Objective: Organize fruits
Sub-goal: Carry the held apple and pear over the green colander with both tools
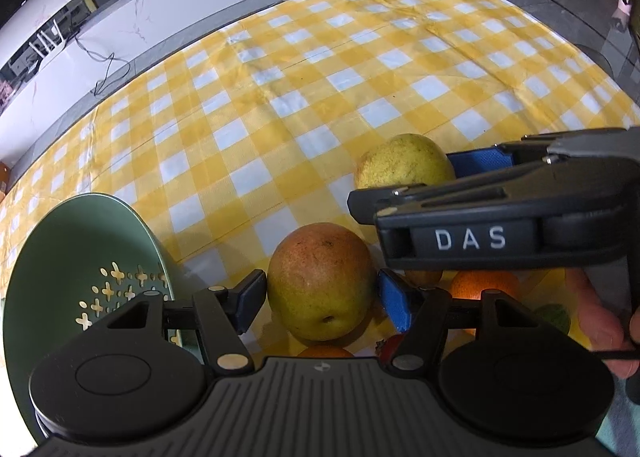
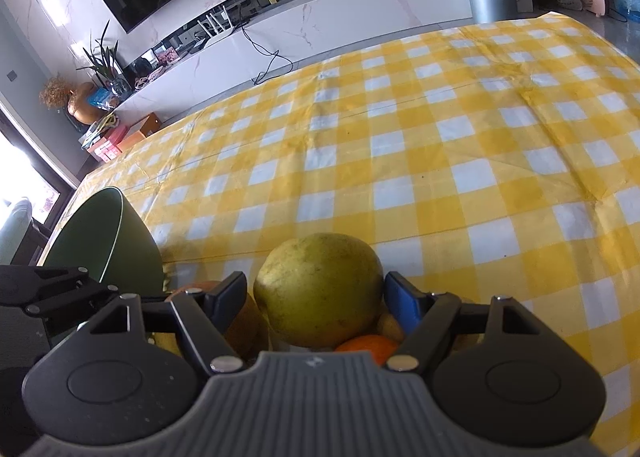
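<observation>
A red-and-green round fruit (image 1: 320, 281) sits between the fingers of my left gripper (image 1: 320, 293), and both pads rest against its sides. In the right wrist view a yellow-green fruit (image 2: 320, 289) fills my right gripper (image 2: 316, 293), with a pad touching each side. The left wrist view shows the same yellow-green fruit (image 1: 404, 165) farther back, with the right gripper (image 1: 400, 182) clamped across it. Both fruits belong to a small pile with an orange (image 1: 484, 285) and a green lime (image 1: 556, 317). The green colander (image 1: 80, 257) stands just left of the left gripper.
A yellow-and-white checked cloth (image 1: 320, 77) covers the table and stretches bare beyond the fruits. A person's hand (image 1: 600, 321) holds the right gripper at the right edge. The colander's dark outer wall (image 2: 116, 241) rises left of the pile. A low white cabinet (image 2: 360, 5) stands past the table.
</observation>
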`<state>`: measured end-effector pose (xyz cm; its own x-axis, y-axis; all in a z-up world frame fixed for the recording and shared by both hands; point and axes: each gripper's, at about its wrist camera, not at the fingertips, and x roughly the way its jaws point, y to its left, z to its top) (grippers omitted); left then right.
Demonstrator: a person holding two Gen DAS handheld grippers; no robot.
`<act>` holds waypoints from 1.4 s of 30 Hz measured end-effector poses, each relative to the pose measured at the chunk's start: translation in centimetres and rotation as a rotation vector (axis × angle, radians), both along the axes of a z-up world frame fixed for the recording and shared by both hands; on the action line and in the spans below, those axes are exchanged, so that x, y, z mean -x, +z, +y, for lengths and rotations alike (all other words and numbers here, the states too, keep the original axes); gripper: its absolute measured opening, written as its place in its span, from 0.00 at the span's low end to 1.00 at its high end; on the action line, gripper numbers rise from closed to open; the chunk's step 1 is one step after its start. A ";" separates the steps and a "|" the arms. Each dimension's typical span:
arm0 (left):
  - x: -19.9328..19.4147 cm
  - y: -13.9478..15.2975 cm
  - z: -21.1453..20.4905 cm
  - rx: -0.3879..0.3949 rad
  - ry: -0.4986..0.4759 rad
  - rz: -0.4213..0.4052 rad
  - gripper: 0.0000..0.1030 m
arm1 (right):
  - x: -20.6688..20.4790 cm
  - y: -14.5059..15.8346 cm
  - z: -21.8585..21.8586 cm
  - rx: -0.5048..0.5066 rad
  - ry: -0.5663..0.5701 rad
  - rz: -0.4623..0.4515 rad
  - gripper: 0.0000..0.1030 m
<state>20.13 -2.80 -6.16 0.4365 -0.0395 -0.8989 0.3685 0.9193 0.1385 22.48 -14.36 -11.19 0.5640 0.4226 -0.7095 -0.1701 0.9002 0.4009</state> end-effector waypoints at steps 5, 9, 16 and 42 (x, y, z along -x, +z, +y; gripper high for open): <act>0.4 0.0 -0.1 0.005 0.008 -0.015 0.68 | 0.2 -0.1 0.4 0.045 0.013 -0.021 0.66; 0.6 -0.1 -0.3 0.003 0.023 -0.030 0.67 | 0.2 -0.1 0.3 0.042 0.014 -0.025 0.65; 0.8 0.1 -0.1 0.036 0.082 -0.051 0.67 | 0.1 -0.2 -0.5 -0.002 -0.021 -0.014 0.65; 4.2 10.1 6.5 0.241 0.334 -0.263 0.67 | 1.3 1.8 -3.5 -0.279 -0.083 -0.040 0.65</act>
<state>15.97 3.71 3.98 0.6715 -0.0516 -0.7393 0.0286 0.9986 -0.0437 21.21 -17.90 -9.43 0.6299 0.5496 -0.5488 -0.1211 0.7674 0.6296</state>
